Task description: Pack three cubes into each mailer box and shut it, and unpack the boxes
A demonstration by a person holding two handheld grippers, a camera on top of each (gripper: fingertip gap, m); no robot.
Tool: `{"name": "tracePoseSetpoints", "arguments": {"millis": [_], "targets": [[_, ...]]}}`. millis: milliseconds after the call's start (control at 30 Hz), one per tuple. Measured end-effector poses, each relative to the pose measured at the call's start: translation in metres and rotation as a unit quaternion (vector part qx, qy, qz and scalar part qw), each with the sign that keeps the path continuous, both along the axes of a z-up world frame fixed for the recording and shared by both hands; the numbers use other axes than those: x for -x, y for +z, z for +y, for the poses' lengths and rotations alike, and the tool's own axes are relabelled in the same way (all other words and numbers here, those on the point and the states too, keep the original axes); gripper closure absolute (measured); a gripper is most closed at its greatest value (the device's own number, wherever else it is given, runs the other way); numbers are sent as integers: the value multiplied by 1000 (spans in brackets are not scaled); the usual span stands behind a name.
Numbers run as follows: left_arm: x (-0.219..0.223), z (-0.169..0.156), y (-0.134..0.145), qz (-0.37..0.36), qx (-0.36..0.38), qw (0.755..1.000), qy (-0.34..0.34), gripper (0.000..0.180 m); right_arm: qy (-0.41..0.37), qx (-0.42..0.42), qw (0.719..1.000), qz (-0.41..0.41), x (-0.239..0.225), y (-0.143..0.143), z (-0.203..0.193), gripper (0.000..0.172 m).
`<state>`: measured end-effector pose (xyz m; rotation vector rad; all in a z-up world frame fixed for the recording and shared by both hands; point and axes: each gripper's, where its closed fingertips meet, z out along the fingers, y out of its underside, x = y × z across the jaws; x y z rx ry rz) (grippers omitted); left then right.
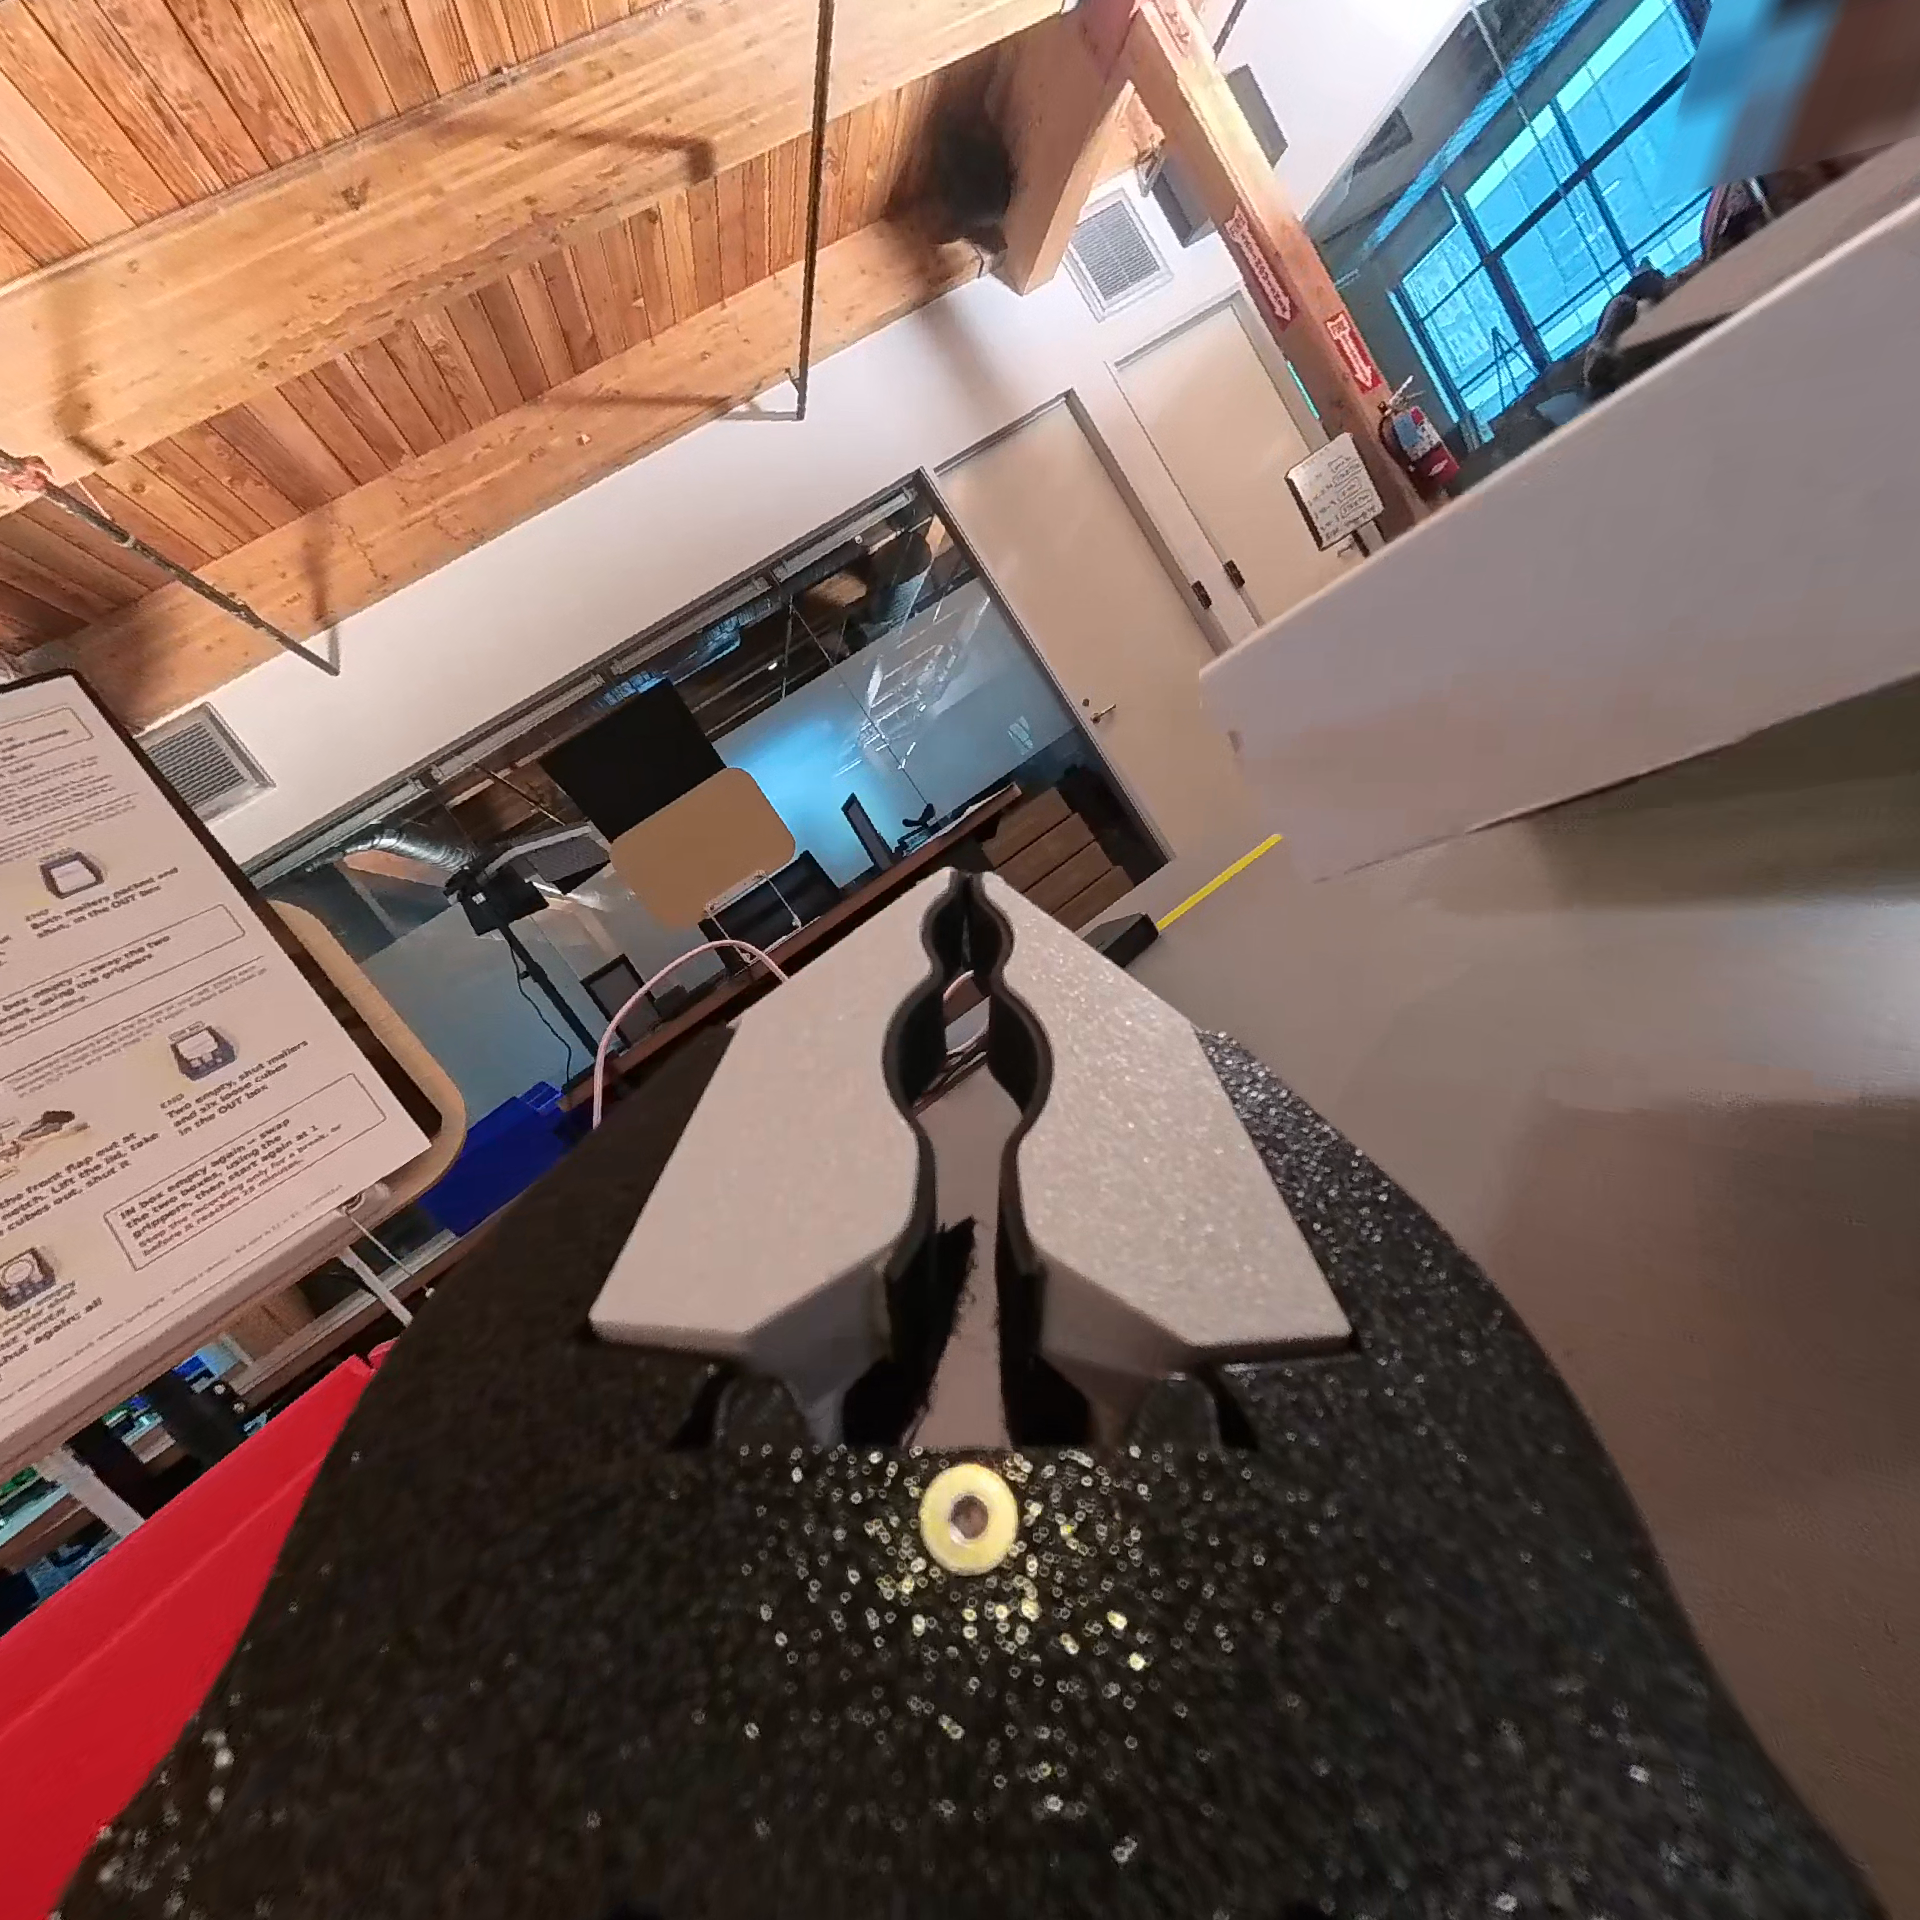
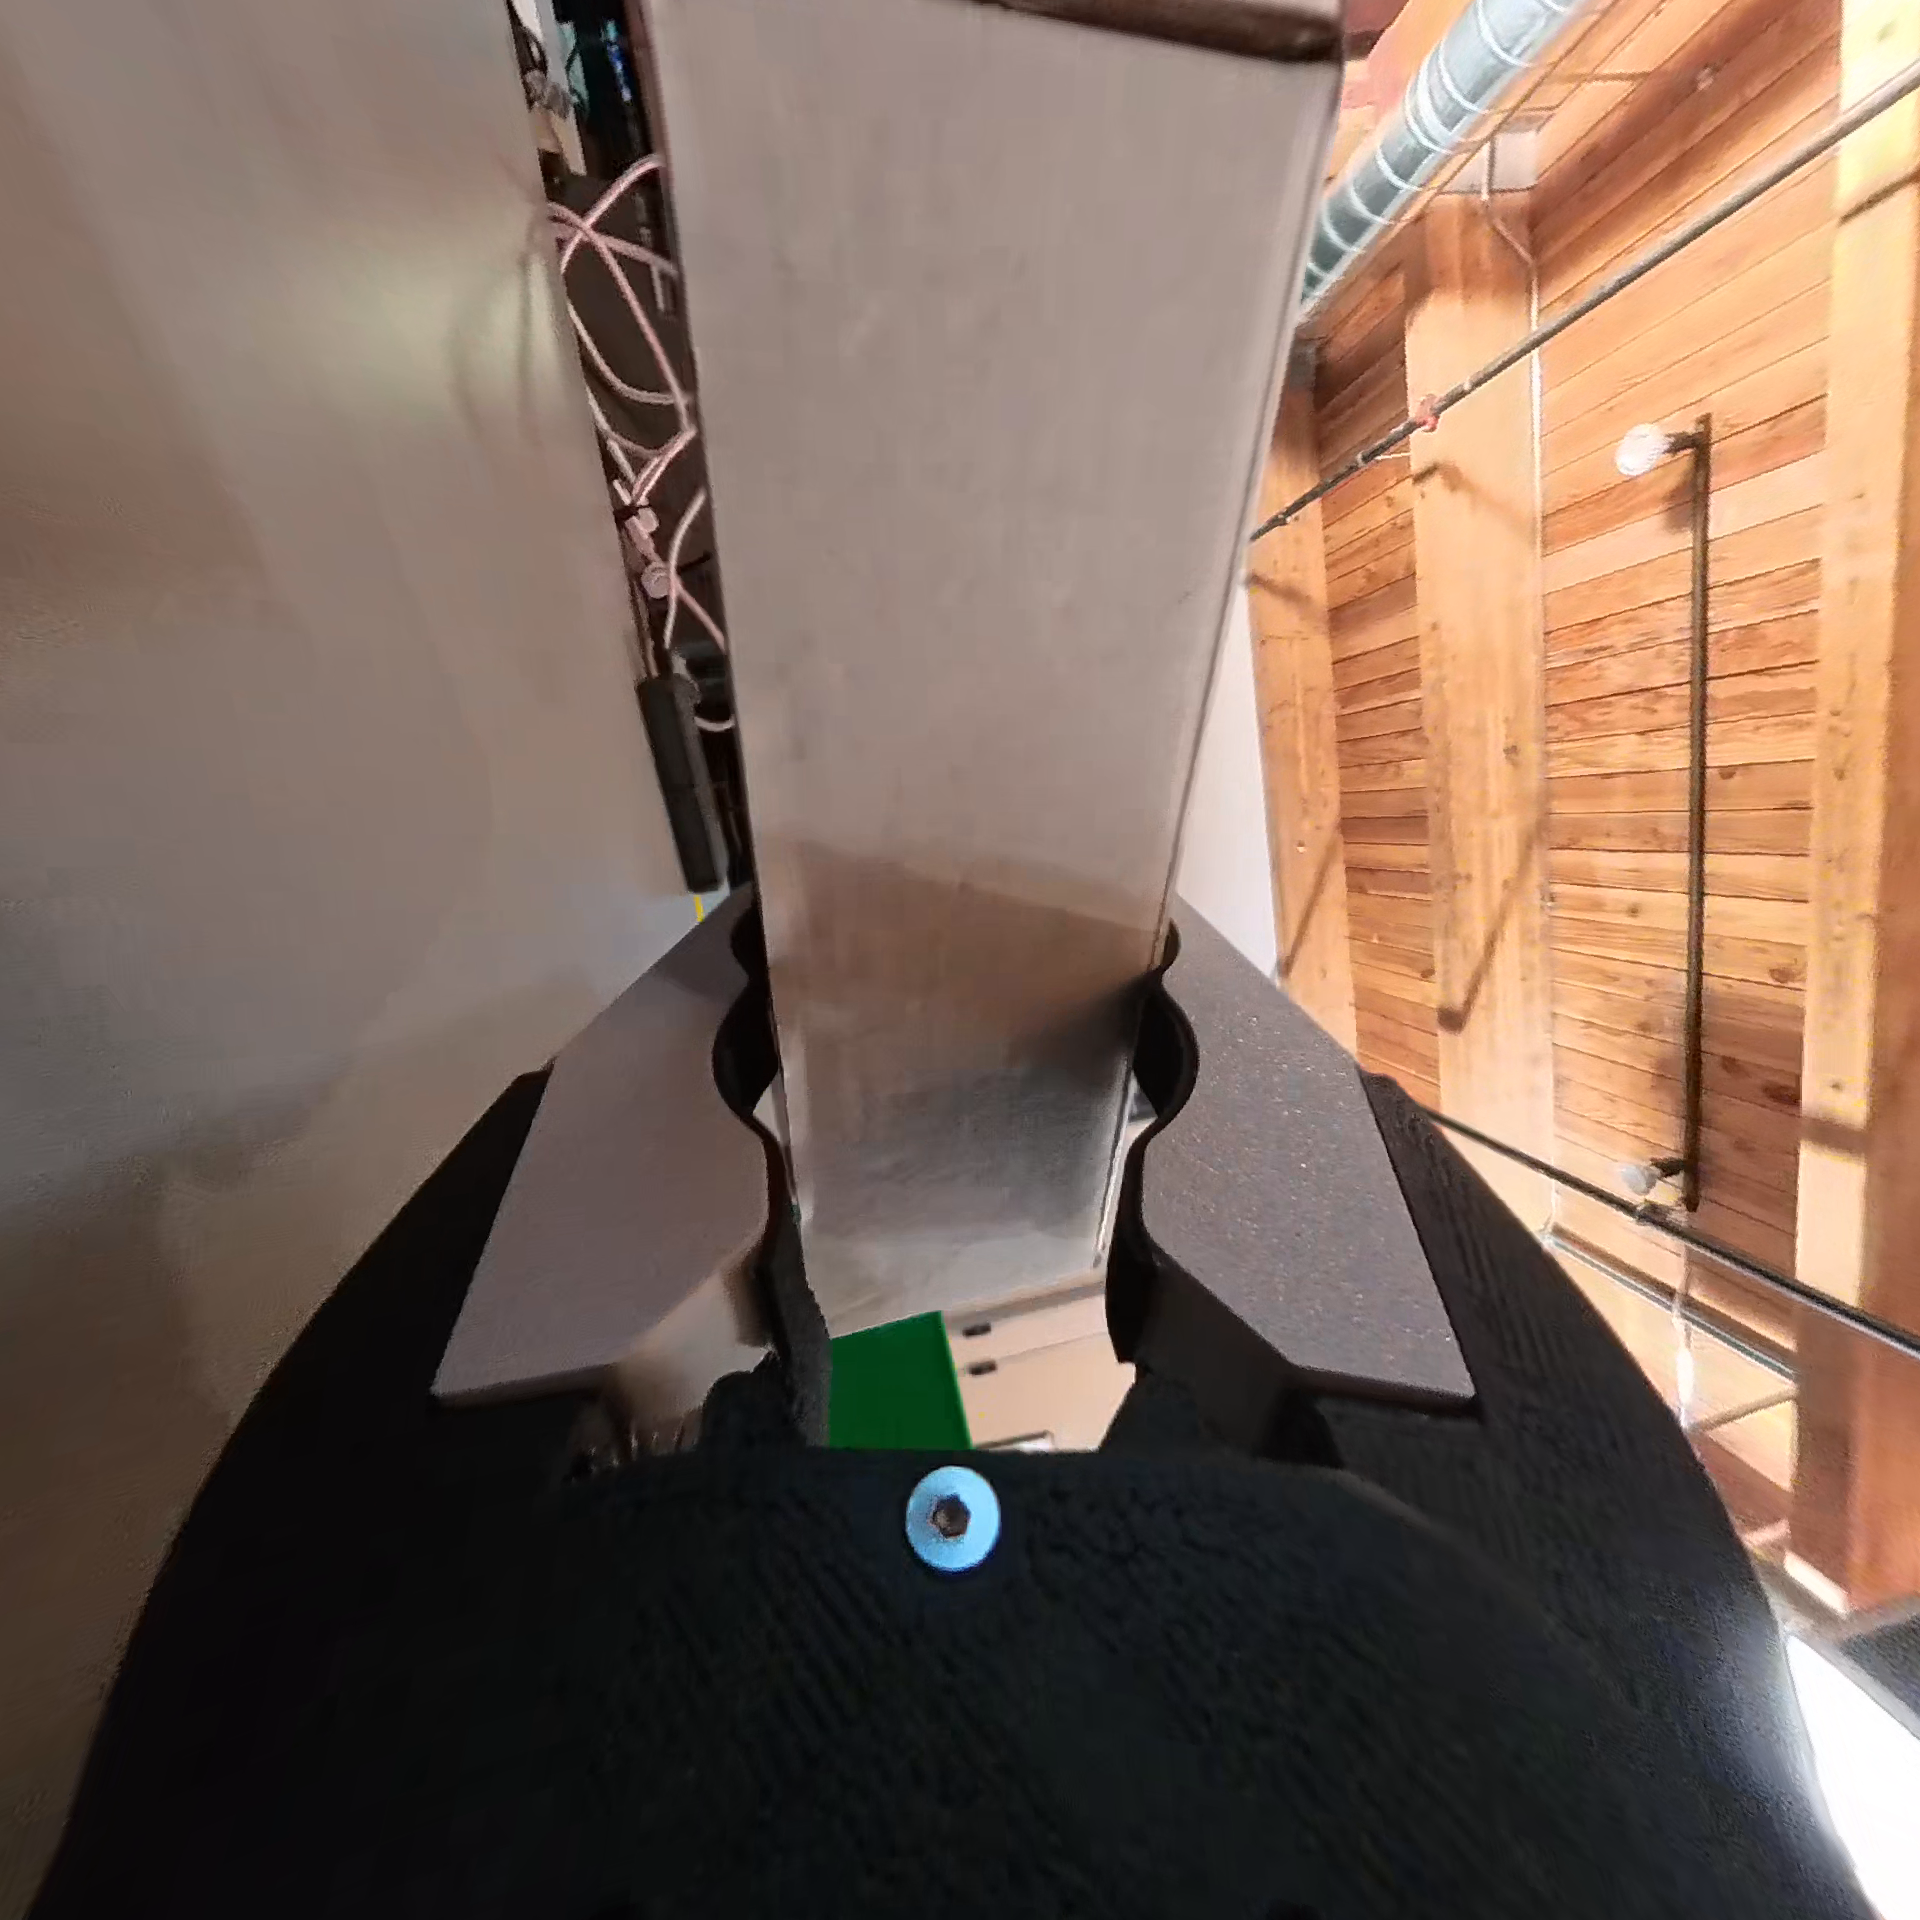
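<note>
My right gripper (image 2: 961, 966) is shut on a white mailer box (image 2: 966, 520). The box runs up and away from the camera, and both pads press on its two narrow sides. The box fills the middle of the right wrist view, which is tilted up toward the wooden ceiling. My left gripper (image 1: 966, 894) is shut with its fingertips together and nothing between them. It points up into the room. A white mailer box (image 1: 1558, 644), blurred, is close to the right of the left gripper and does not touch its fingers. No cubes are in sight.
A red bin edge (image 1: 156, 1558) lies at the lower left of the left wrist view, below a white instruction board (image 1: 156, 987). A green patch (image 2: 894, 1382) shows below the held box. A pale surface (image 2: 260, 623) and pink cables (image 2: 634, 416) are to its left. The tips of one gripper are about 20 cm away from the tips of the other.
</note>
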<state>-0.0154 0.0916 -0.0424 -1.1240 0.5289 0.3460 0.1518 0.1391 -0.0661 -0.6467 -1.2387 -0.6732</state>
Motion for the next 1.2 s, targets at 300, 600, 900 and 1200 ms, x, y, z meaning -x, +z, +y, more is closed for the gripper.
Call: {"name": "tracePoseSetpoints", "arguments": {"millis": [300,600,900,1200], "targets": [[-8,3,-7,12,15,1000,-16,180,-68,35,995,58,-74,60,14,103],[-12,3,-9,21,17,999,-20,180,-273,136,952,5,-215,52,43,103],[-9,0,-5,14,11,1000,-16,180,-357,220,903,-92,-252,-8,67,103],[-14,-1,-8,17,20,999,-29,180,-345,226,896,-164,-254,-38,83,102]]}}
